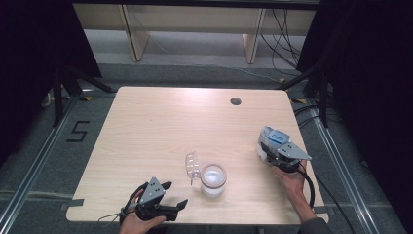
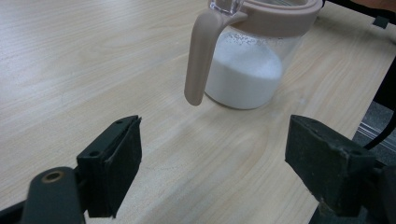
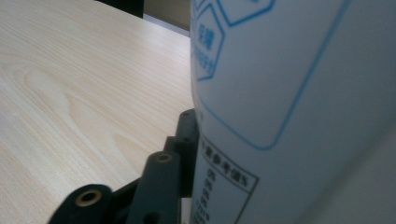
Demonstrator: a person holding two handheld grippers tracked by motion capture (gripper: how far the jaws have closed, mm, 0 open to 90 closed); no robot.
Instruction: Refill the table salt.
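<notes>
- Presently, jar (image 1: 213, 180) of white powder stands mid-table (image 1: 146, 126), lid open.
- Left gripper (image 1: 170, 195): just left of jar, jaws apart, empty.
- Right gripper (image 1: 269, 152): well right of jar, jaws around white bag (image 1: 271, 139); grip uncertain.

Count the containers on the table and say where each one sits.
2. A glass jar of white powder stands near the middle front; a white bag with blue print is at the right edge, between the right gripper's jaws.

From above we look down on the table (image 1: 146, 126); our left gripper view faces the jar (image 2: 247, 70) just beyond its fingers, our right presses against a bag (image 3: 299, 102)
</notes>
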